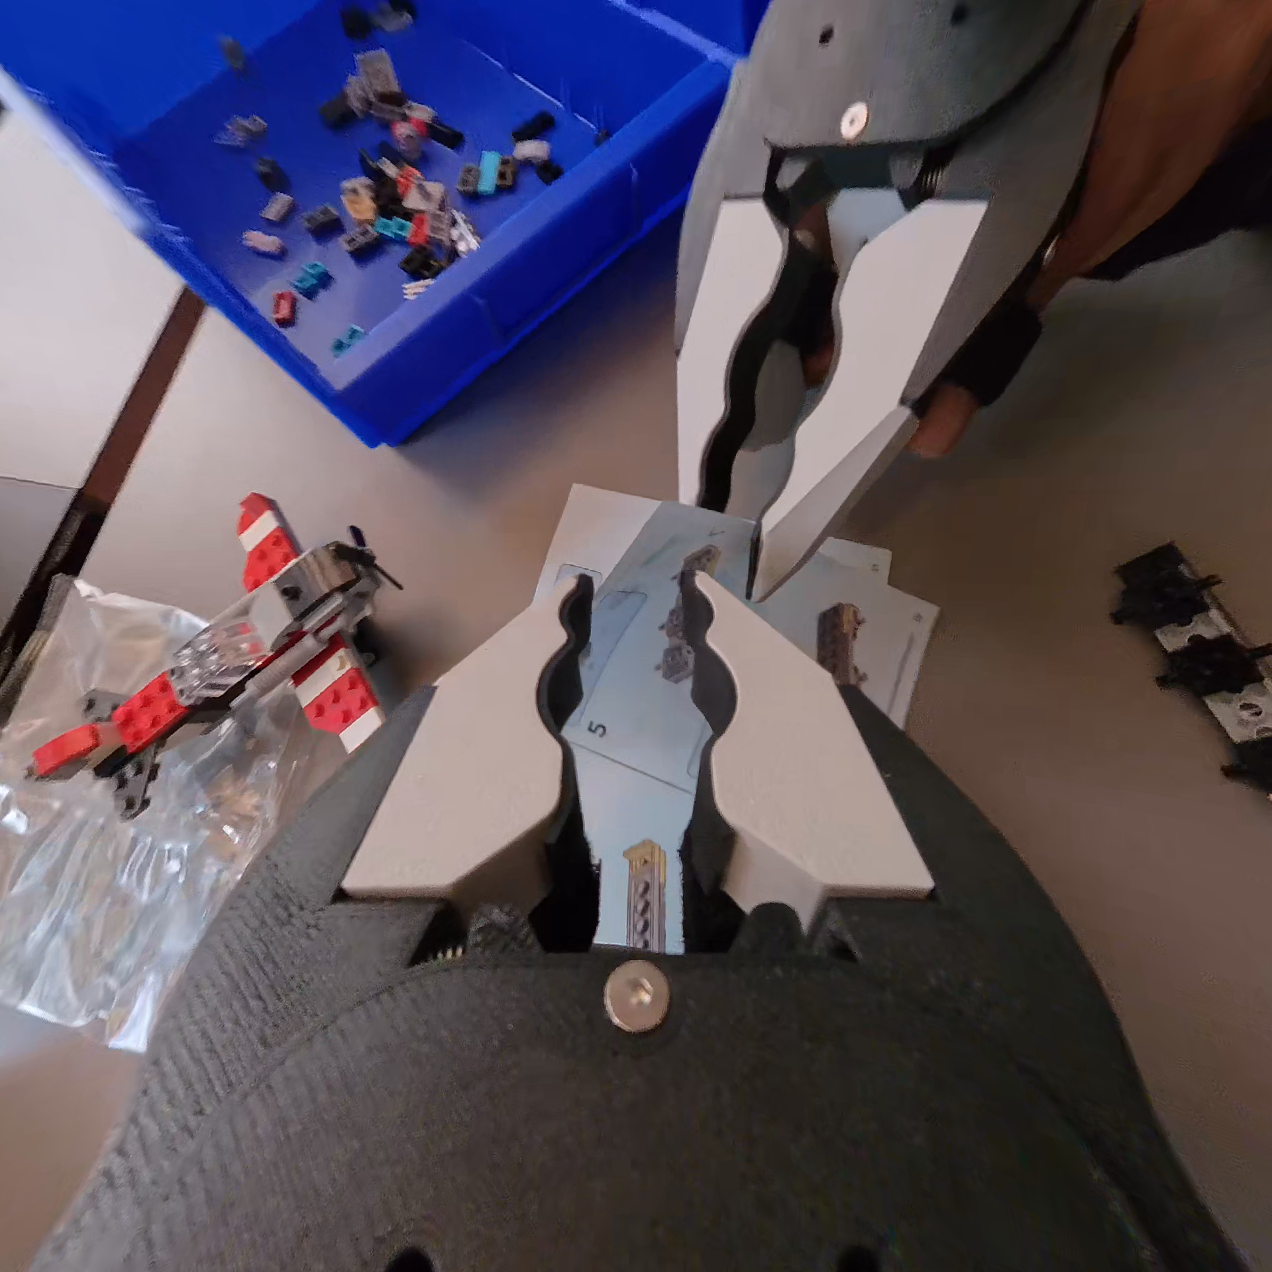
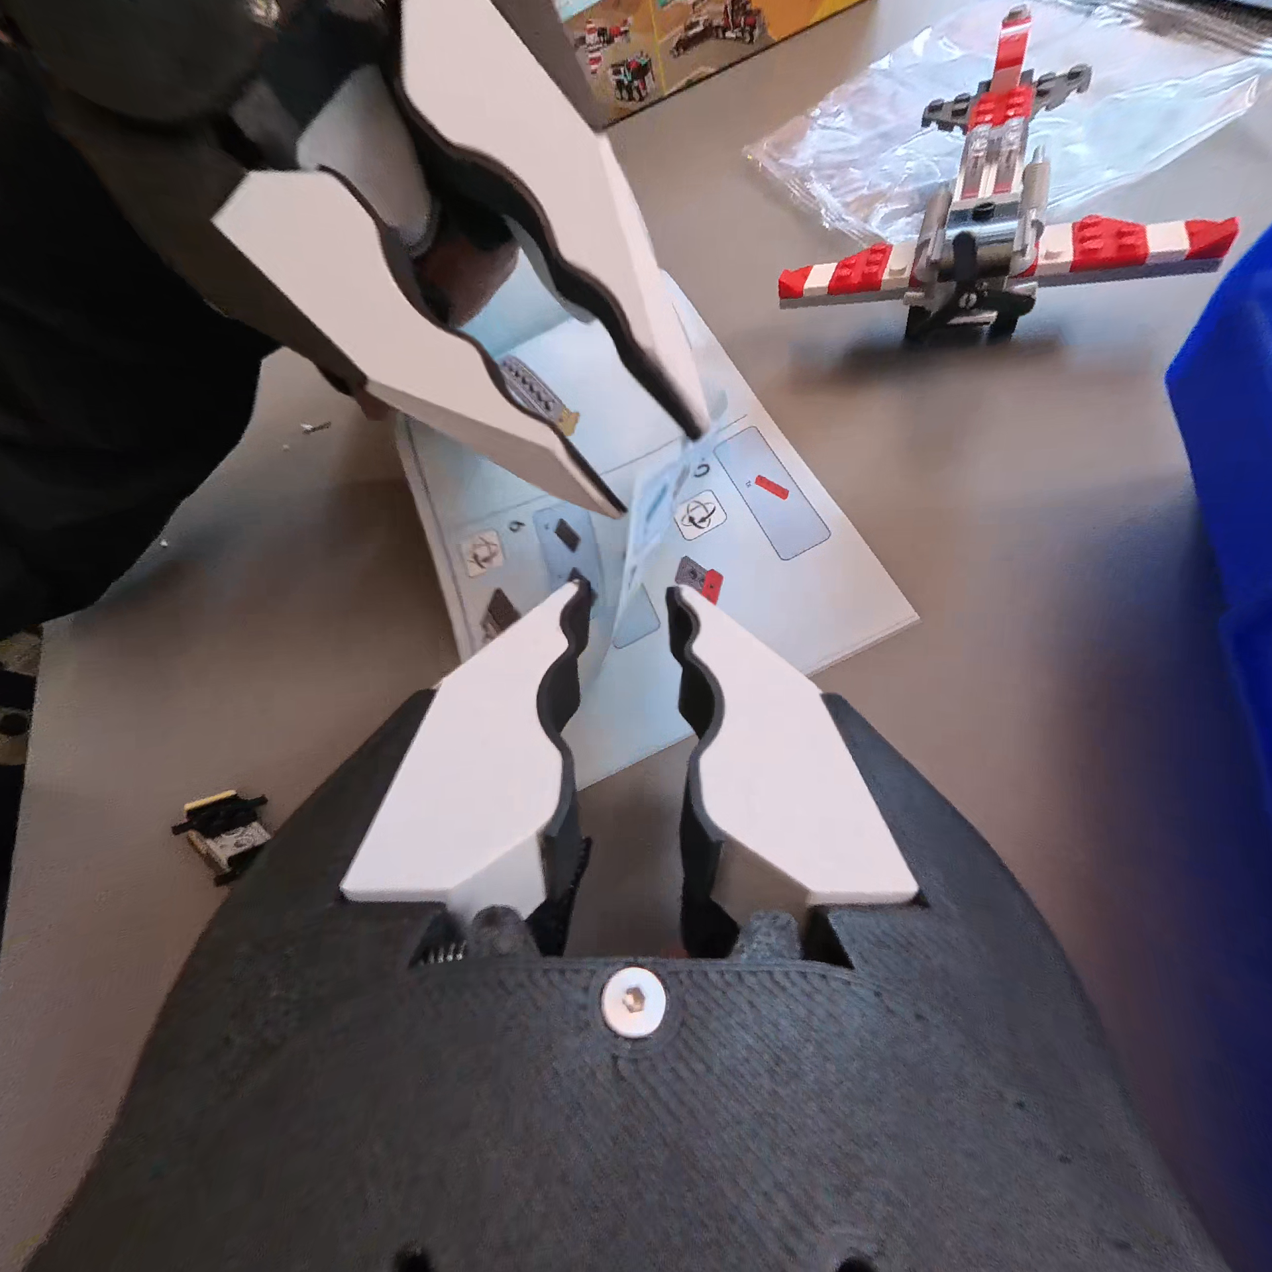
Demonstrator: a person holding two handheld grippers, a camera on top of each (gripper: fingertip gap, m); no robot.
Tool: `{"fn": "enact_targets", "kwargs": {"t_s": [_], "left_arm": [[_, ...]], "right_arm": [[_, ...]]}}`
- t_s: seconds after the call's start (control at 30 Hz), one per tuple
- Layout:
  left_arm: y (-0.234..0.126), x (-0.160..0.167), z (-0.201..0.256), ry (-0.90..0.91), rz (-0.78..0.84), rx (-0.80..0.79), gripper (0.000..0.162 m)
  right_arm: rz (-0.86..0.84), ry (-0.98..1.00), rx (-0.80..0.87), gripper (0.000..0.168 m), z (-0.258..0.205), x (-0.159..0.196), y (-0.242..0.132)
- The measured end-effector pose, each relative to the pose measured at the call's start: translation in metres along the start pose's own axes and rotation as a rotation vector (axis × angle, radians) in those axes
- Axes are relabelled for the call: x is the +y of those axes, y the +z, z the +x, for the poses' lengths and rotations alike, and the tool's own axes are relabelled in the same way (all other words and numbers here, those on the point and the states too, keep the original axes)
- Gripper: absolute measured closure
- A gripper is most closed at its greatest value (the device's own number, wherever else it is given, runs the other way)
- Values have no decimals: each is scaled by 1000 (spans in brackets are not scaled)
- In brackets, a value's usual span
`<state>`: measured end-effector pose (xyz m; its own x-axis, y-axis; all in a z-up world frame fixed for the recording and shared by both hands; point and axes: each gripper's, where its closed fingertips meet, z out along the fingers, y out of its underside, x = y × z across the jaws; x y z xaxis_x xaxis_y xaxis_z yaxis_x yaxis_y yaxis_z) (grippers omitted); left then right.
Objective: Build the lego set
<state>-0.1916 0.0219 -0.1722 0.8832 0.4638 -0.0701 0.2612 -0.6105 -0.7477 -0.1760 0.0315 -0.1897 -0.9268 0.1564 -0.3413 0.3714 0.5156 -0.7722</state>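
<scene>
The instruction booklet (image 1: 867,640) lies open on the grey table, and both grippers hover over it. My left gripper (image 1: 639,585) is open and empty, tips just above the pages; it also shows in the right wrist view (image 2: 657,471). My right gripper (image 2: 625,588) is open, with one lifted, curling page (image 2: 643,537) standing between its fingertips; it shows in the left wrist view (image 1: 740,550) pointing down at the booklet's far edge. A small black and grey partial build (image 1: 1211,654) lies apart from the booklet, also seen in the right wrist view (image 2: 224,833).
A blue bin (image 1: 550,275) with several loose bricks stands beyond the booklet; its wall (image 2: 1232,482) fills the right edge. A finished red and white plane (image 1: 275,654) (image 2: 991,255) rests by a clear plastic bag (image 1: 103,895). The set's box (image 2: 688,48) stands behind. The tips of both grippers are at nearly the same place.
</scene>
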Motion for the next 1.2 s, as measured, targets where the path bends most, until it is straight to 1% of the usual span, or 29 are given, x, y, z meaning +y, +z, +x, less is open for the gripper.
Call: {"fn": "enact_targets", "kwargs": {"t_s": [0.07, 0.13, 0.2, 0.3, 0.4, 0.5, 0.57, 0.63, 0.7, 0.8, 0.93, 1.07, 1.2], "left_arm": [[-11, -4, -2, -31, 57, -49, 129], [-26, -7, -3, -77, 132, -126, 120], [-43, -8, 1, -134, 218, -198, 114], [-63, -3, 15, -226, 325, -278, 112], [-69, 10, 31, -262, 338, -335, 111], [-66, 23, 47, -278, 274, -352, 105], [-66, 21, 59, -321, 313, -343, 103], [-65, 18, 68, -352, 342, -350, 103], [-62, 21, 68, -357, 330, -407, 103], [-60, 19, 65, -405, 357, -467, 103], [-60, 21, 50, -507, 377, -549, 111], [-58, 23, 45, -604, 412, -534, 114], [-59, 25, 43, -668, 449, -530, 124]], "right_arm": [[-2, 6, -26, 148, -3, 0, 2], [-4, 21, -56, 148, -7, 0, 2], [13, 39, -108, 148, -14, -3, 1], [87, 77, -202, 146, -29, -15, -1], [155, 124, -267, 143, -41, -28, -1], [184, 146, -277, 141, -49, -38, 4], [197, 159, -275, 140, -54, -45, 8], [216, 178, -283, 139, -60, -52, 13], [230, 199, -290, 138, -64, -58, 18], [243, 229, -309, 130, -71, -68, 25], [234, 227, -322, 124, -78, -75, 32], [235, 234, -336, 119, -80, -77, 36], [249, 253, -360, 117, -80, -78, 35]]}}
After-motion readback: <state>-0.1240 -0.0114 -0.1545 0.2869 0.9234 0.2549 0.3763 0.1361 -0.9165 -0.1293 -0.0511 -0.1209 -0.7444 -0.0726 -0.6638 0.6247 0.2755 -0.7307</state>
